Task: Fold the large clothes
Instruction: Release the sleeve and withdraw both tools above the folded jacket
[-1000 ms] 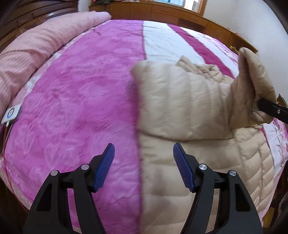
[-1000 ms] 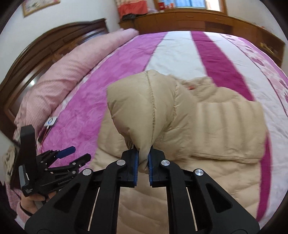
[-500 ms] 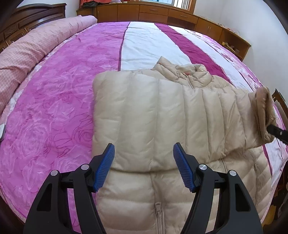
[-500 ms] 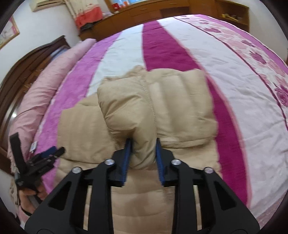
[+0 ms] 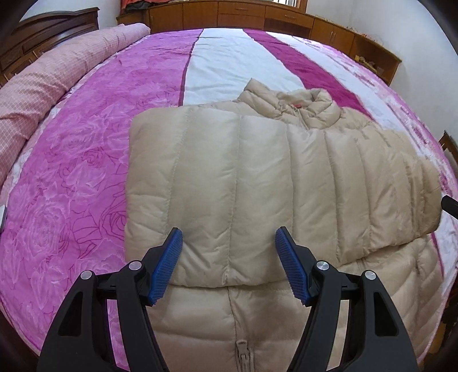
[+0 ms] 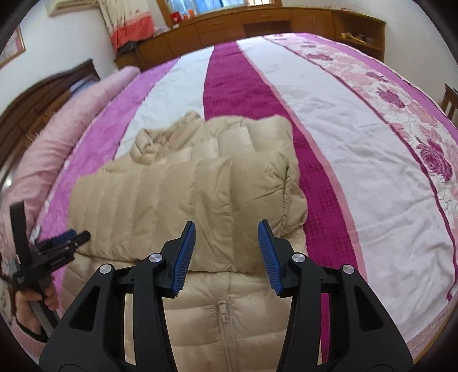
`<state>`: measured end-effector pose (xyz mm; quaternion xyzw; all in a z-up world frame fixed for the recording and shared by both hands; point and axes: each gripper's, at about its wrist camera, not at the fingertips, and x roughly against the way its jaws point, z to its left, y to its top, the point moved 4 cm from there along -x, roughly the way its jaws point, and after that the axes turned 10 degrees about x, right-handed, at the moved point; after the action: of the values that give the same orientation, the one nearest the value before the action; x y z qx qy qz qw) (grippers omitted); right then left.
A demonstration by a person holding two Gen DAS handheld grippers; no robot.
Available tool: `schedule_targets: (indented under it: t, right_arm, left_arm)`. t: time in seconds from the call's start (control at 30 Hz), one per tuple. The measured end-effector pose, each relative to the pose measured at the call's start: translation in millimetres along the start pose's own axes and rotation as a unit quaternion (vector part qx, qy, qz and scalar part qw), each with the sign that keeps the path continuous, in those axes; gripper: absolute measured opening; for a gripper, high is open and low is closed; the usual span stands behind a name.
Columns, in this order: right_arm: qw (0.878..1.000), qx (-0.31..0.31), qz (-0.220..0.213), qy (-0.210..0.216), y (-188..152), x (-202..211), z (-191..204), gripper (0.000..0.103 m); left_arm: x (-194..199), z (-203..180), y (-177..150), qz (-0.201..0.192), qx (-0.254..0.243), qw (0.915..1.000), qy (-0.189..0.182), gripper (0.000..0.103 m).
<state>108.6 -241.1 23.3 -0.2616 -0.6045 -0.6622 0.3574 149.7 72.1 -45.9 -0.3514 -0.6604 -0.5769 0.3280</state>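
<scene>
Lying on bed: a beige puffer jacket (image 5: 257, 177) is resting on the bed (image 5: 86, 143), its collar (image 5: 289, 100) pointing toward the far side and its zipper (image 6: 223, 312) facing up at the near edge.
Sleeves: one sleeve (image 5: 217, 200) is lying folded across the chest from the left; a second sleeve (image 6: 257, 160) is lying across from the right.
Left tongs (image 5: 229, 266): are hovering over the near edge of the folded sleeve, jaws standing wide, gripping nothing.
Right tongs (image 6: 226, 254): jaws have just been opening; the pads are now standing apart on either side of the cuff, not pressing on it.
Person's hand (image 6: 28, 303): is gripping the handle of the left tongs at the left edge of the right wrist view.
Surroundings: a pink bolster (image 5: 57, 71) is lying along the left side of the bed; wooden cabinets (image 6: 257, 25) are standing along the far wall.
</scene>
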Motion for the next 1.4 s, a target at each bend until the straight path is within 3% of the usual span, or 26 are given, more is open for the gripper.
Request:
schedule_targets:
  t: [0.17,0.43,0.5,0.77,1.0,1.4]
  right_arm:
    - [0.999,0.012,0.020,-0.029,-2.8,-40.6,-17.1,0.046]
    - [0.999,0.017,0.018,-0.021,-3.5,-63.7,-28.3,0.047]
    - [1.000,0.017,0.014,-0.010,-4.0,-59.4,-27.6,0.056]
    - [0.999,0.035,-0.013,-0.001,-13.7,-18.0,-19.7,0.066]
    - [0.998,0.059,-0.007,0.003,-43.5,16.5,-14.9,0.068]
    - [0.994,0.097,0.045,-0.014,-122.5,45.3,-22.2,0.069]
  left_arm:
    - [-10.8,-4.0,0.7,0.002,-0.004,0.9999,0.010,0.071]
    - [-18.8,-5.7,4.1,0.006,-0.001,0.9999,0.013,0.072]
    - [-15.7,-5.8,4.1,0.007,-0.002,0.9999,0.011,0.072]
    - [18.0,0.4,-6.6,-0.001,-0.005,1.0000,0.005,0.072]
    - [49.8,18.7,-36.4,0.008,0.004,0.9999,0.005,0.072]
    - [82.6,55.6,-93.3,0.029,0.008,0.9993,0.024,0.072]
